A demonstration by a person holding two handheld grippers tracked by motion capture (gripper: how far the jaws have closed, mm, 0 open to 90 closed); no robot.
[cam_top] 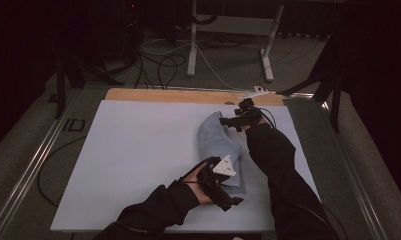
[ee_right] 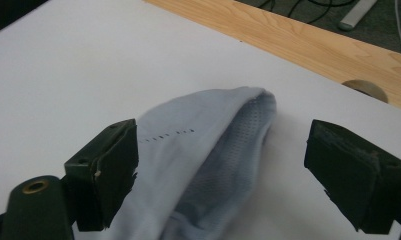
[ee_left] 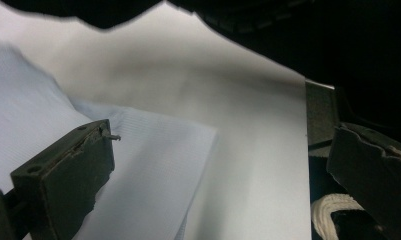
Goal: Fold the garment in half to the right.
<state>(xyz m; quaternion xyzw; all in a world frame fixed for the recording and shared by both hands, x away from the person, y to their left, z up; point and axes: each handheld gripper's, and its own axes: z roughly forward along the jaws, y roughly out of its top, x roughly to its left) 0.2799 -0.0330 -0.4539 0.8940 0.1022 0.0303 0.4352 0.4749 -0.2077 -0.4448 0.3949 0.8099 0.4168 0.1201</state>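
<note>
A pale blue garment (cam_top: 217, 142) lies crumpled on the white mat (cam_top: 133, 155), right of centre. My left gripper (cam_top: 232, 201) hovers at its near end, jaws open. In the left gripper view the garment's flat folded corner (ee_left: 153, 165) lies between and below the spread jaws of my left gripper (ee_left: 223, 145). My right gripper (cam_top: 229, 121) is at the garment's far end, open. In the right gripper view my right gripper (ee_right: 223, 160) has its jaws wide apart on either side of the rounded fold (ee_right: 208, 145), without touching it.
The mat covers a wooden table whose bare strip (cam_top: 163, 95) runs along the far edge, with a round cable hole (ee_right: 365, 89). Beyond the table are white desk legs (cam_top: 192, 45) and cables on the floor (cam_top: 163, 65). The mat's left half is bare.
</note>
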